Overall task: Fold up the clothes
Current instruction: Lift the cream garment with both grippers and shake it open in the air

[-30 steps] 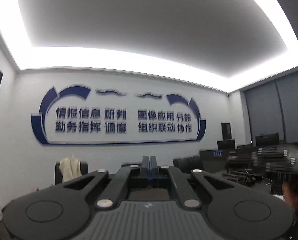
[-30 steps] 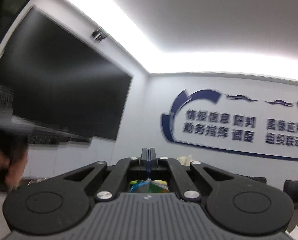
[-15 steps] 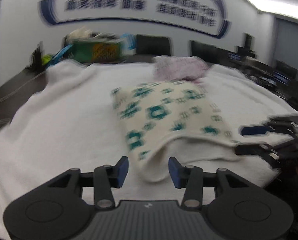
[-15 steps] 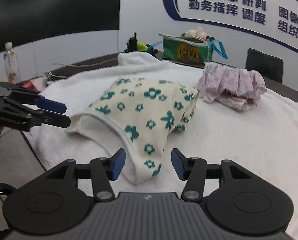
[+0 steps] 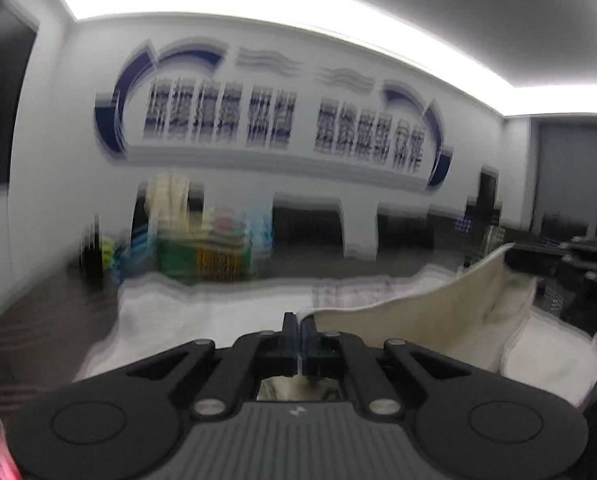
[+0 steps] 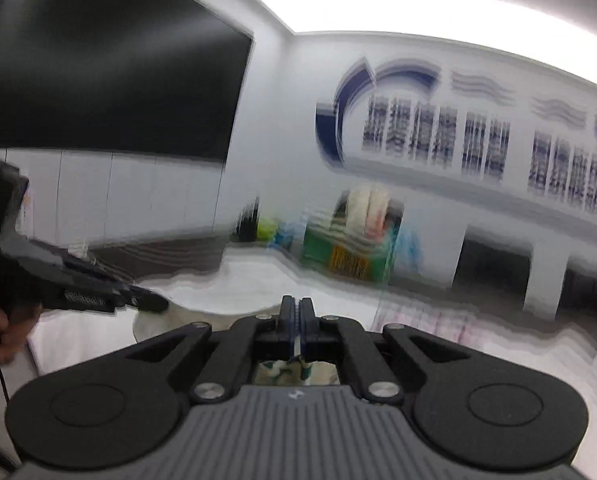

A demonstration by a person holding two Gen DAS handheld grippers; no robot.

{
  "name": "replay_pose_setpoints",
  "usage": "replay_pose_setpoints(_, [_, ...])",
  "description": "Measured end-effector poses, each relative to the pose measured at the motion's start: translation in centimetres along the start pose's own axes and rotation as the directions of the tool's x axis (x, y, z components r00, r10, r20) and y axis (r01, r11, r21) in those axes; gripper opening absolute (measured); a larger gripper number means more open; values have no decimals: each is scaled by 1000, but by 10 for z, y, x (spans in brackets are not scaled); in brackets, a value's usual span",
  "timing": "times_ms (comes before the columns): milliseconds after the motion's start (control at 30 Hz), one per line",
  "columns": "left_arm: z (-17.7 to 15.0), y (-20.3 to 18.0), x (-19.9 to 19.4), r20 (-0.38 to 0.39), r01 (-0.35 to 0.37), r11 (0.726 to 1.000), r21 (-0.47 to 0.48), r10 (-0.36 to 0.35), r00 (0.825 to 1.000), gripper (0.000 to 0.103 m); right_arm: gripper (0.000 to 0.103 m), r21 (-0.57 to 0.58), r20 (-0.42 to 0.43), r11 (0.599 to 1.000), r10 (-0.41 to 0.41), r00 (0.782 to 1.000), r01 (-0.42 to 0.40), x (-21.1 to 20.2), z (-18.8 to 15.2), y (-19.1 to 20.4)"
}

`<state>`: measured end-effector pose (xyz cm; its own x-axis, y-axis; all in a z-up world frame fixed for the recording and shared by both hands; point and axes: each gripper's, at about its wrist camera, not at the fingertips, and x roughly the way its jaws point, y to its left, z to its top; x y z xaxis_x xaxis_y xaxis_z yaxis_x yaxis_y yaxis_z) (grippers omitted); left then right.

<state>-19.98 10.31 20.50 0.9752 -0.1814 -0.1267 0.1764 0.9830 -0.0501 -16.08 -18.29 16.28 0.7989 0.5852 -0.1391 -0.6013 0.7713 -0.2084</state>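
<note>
Both wrist views, blurred by motion. A green bag (image 5: pixel 202 258) with a yellow-orange panel stands at the far edge of the bench (image 5: pixel 50 300), beside a blue item and a small yellow-green and black object; pale, reddish and light blue things poke out of its top, too smeared to identify. In the right wrist view the same bag (image 6: pixel 348 254) appears at centre. Any lettering on the bag is illegible.

The wall sign (image 5: pixel 274 124) carries a row of dark blue characters inside a blue arc frame; the blur leaves them unreadable in both views. A large black screen (image 6: pixel 106 68) fills the adjoining wall.

A white blanket (image 5: pixel 170 320) covers the bench. The cream garment (image 5: pixel 430 320) hangs raised above the blanket's near edge, stretched between the two tongs. Left tongs (image 5: pixel 299 326): fingers pressed together on one edge of the garment, cream cloth visible beneath the jaws. Right tongs (image 6: pixel 296 312): fingers likewise closed, a strip of cloth with green print visible below them; in the left wrist view these tongs (image 5: pixel 530 260) grip the garment's raised far corner. In the right wrist view the left tongs (image 6: pixel 148 303) pinch the pale cloth, held by a hand (image 6: pixel 2 324). A pink-patterned cloth (image 6: pixel 426 316) lies on the blanket behind.
</note>
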Motion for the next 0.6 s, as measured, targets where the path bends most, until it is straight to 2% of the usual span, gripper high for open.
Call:
replay_pose_setpoints(67, [47, -7, -26, 106, -9, 998, 55, 3, 994, 0, 1, -45, 107, 999, 5, 994, 0, -19, 44, -3])
replay_pose_setpoints(133, [85, -15, -44, 190, -36, 993, 108, 15, 982, 0, 1, -76, 200, 997, 17, 980, -2, -38, 84, -6])
replay_pose_setpoints(233, [125, -26, -54, 257, -71, 985, 157, 29, 966, 0, 1, -108, 305, 994, 23, 952, 10, -59, 134, -13])
replay_pose_setpoints(333, [152, -33, -38, 249, -70, 980, 187, 22, 968, 0, 1, -118, 349, 992, -2, 937, 46, -62, 168, -24])
replay_pose_setpoints(400, [160, -33, -14, 230, -92, 975, 203, 44, 972, 0, 1, -99, 337, 993, -29, 941, 66, -48, 177, -37])
replay_pose_setpoints(500, [168, -29, 18, 190, -83, 975, 205, 44, 981, 0, 1, -39, 286, 997, -54, 957, 68, -17, 176, -62])
replay_pose_setpoints(600, [174, -24, 40, 173, -93, 974, 207, 57, 983, 0, 1, -42, 289, 998, -22, 957, 35, -16, 181, -62])
